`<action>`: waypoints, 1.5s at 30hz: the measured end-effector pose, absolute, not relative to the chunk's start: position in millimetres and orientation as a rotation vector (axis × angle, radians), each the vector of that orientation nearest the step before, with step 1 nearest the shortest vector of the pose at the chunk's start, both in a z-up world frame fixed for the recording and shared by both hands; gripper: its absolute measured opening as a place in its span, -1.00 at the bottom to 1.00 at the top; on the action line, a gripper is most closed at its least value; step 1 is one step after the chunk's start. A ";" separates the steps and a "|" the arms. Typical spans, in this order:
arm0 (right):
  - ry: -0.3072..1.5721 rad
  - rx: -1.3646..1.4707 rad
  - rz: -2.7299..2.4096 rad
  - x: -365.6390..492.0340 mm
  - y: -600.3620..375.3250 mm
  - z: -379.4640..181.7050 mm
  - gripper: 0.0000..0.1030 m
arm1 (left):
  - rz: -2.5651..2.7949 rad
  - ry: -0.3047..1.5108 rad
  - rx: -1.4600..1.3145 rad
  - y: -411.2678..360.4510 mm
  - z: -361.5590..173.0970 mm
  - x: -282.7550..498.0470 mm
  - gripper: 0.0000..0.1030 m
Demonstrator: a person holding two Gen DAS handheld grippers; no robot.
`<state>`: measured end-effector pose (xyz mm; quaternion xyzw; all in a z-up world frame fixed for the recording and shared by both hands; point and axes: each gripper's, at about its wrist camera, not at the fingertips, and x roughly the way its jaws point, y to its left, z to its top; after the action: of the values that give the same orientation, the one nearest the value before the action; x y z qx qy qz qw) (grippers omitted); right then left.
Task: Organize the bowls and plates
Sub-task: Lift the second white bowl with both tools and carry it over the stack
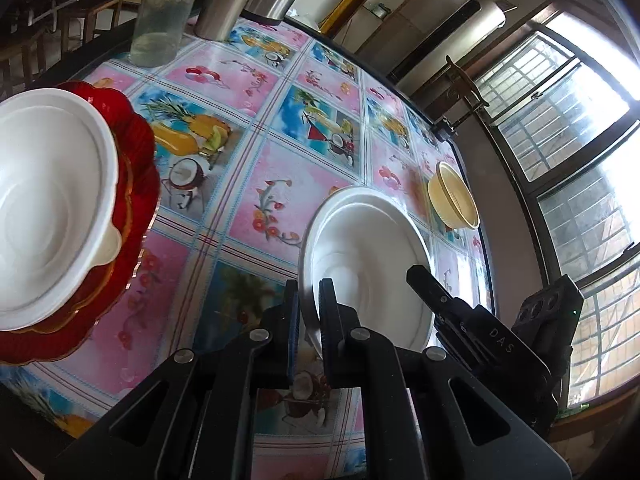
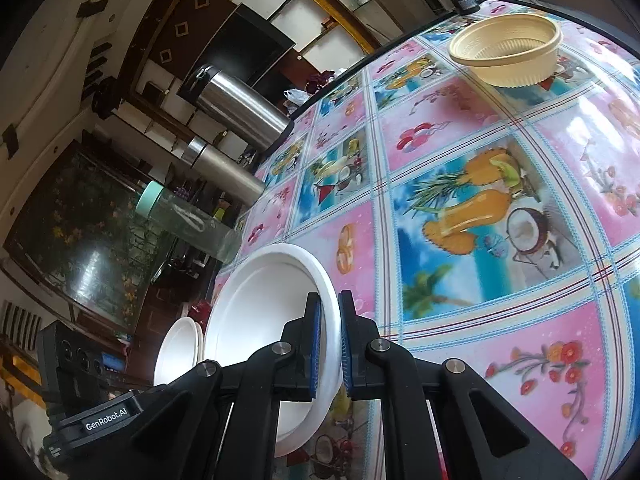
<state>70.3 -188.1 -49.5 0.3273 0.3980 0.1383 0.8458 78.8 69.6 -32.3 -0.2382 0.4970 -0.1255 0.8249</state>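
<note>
Both grippers, left [image 1: 309, 312] and right [image 2: 329, 340], pinch opposite rims of the white plate [image 1: 368, 248], likely steadying its carry toward the red-plate stack [image 1: 136, 184] at the table's [image 1: 256, 184] edge.

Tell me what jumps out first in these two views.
Both claws pinch one white plate: left claw on its near rim, right claw on the opposite rim. The white plate hangs over a loud fruit-print tablecloth. To the left sits a red plate stack; far corner, a cream bowl.
</note>
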 end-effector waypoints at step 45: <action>0.832 0.485 0.586 96.2 33.6 -13.3 -0.83 | 0.195 0.744 -0.358 219.5 -10.1 29.1 -0.80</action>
<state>96.2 33.6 -13.3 0.2297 0.3942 0.2778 0.8454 29.1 219.5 -10.1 -0.1738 0.3611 0.0946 0.9113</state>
